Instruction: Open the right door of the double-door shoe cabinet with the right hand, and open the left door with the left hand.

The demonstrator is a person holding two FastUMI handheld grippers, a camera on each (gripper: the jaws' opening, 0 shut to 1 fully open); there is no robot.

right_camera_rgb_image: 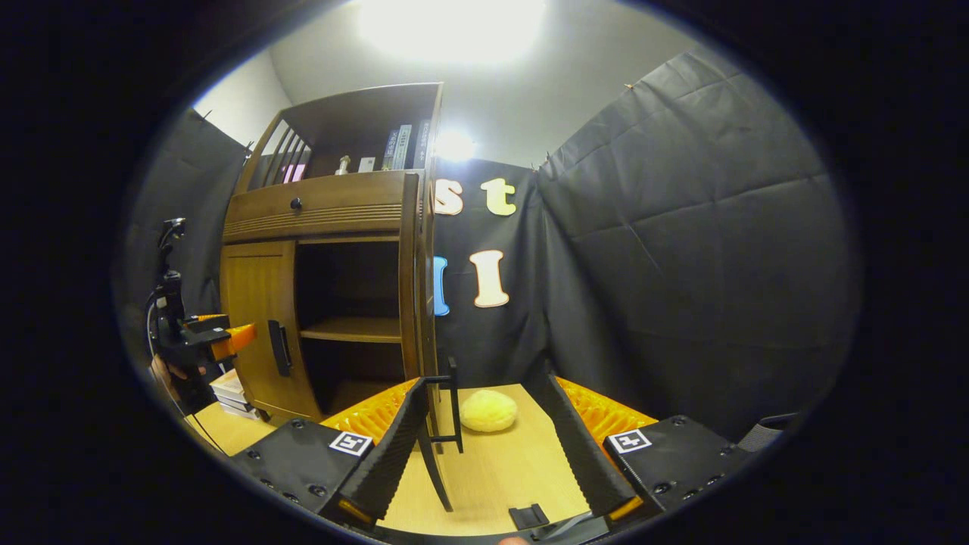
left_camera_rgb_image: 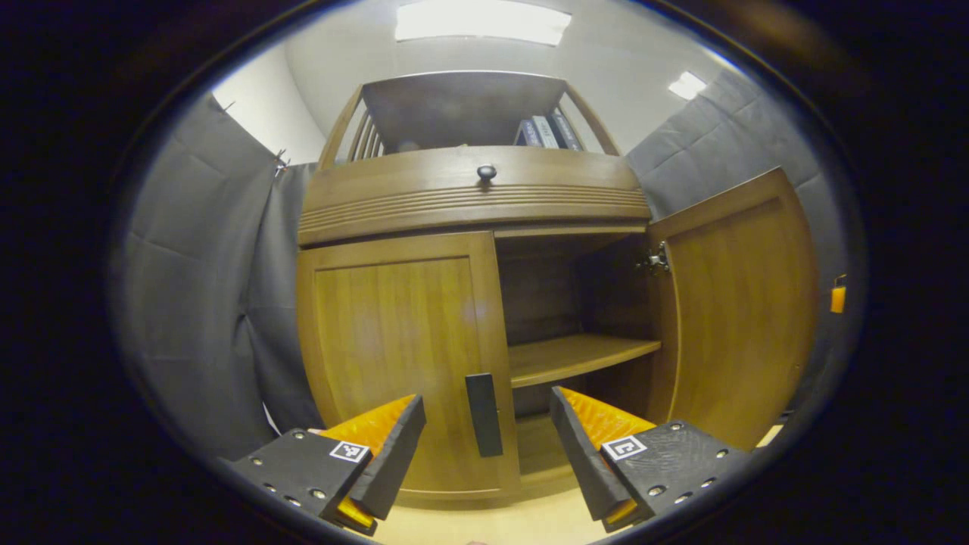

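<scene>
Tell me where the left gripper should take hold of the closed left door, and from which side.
Grip the dark upright handle near the inner edge of the left door. Come straight at it from the front: the left gripper is open with the handle between its fingers. The bar is narrow and vertical, so fingers closing from either side should suit it. The right door already stands open, leaving that side free.

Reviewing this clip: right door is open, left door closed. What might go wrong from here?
1. The left gripper is open with the left door's handle between its fingers but not yet gripped; closing off-centre might slip off the narrow bar.
2. The right gripper sits open around the right door's handle; a stray move might swing the right door back.
3. The yellow round object on the floor lies close to that door's edge.
</scene>
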